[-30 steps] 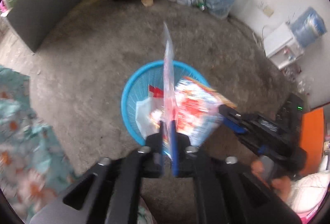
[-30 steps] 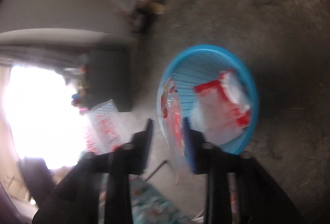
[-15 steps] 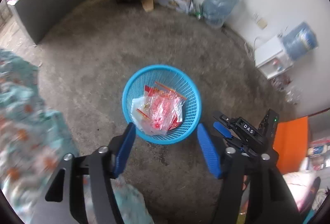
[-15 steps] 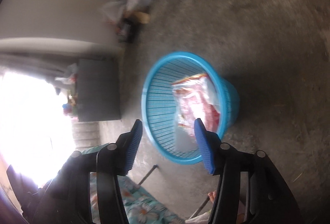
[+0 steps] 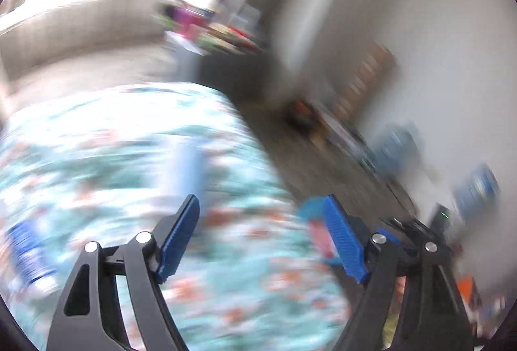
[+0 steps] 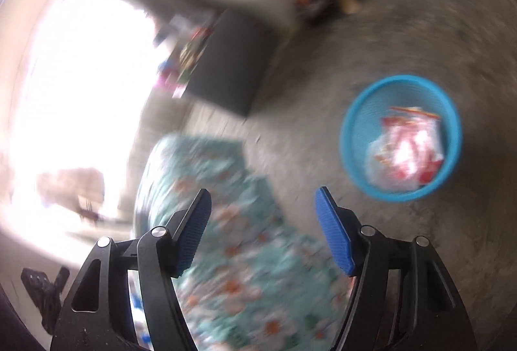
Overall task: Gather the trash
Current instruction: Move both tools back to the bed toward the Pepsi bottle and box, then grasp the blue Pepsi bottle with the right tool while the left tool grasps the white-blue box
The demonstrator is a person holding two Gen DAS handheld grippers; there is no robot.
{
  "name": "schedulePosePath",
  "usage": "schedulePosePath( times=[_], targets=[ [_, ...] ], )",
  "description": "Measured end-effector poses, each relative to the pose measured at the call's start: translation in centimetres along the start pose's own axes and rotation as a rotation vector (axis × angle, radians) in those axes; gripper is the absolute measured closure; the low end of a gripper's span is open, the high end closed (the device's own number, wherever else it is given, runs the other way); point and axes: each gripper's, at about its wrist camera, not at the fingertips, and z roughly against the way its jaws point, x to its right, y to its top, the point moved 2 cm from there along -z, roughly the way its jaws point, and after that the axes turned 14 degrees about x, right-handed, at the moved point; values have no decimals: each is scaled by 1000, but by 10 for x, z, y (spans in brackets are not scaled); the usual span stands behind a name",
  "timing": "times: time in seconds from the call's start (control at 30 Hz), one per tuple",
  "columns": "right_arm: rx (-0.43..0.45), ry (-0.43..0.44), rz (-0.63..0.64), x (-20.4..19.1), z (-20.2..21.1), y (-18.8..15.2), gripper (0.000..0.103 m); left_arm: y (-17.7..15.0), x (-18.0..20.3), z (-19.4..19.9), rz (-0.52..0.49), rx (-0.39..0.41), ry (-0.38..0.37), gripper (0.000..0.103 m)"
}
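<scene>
The flowered cloth [image 6: 245, 254] fills the near ground, so slow your sweep and look there for more trash. The blue basket [image 6: 352, 137] sits far right, wrappers [image 6: 407, 147] inside. Left gripper [image 5: 261, 234] and right gripper [image 6: 261, 228] have just been opening; both gape, holding nothing.

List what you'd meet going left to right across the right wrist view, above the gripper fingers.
Bright window → dark cabinet → bare concrete floor → blue basket → red-and-white wrappers inside it.
</scene>
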Motion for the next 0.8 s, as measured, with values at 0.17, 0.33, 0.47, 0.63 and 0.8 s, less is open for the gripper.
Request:
schedulePosePath(
  times=[0.17,0.33,0.47,0.63,0.8],
  targets=[
    [-157,149,242,-115,-21,-56,34,-18,-116,74,130,101,291,23],
    [-378,328,449,-226,-52,-144,29,-48,-201,115,295,104,393,23],
    [-572,409,584,-301,-80,-227,28,-70,-239,129,354,113,407,23],
    [-709,429,744,-362,-110,-312,28,-90,-274,136,403,99,411,23],
    [-794,379,817,-389,-148,-364,28,-103,-298,152,444,118,423,23]
  ],
)
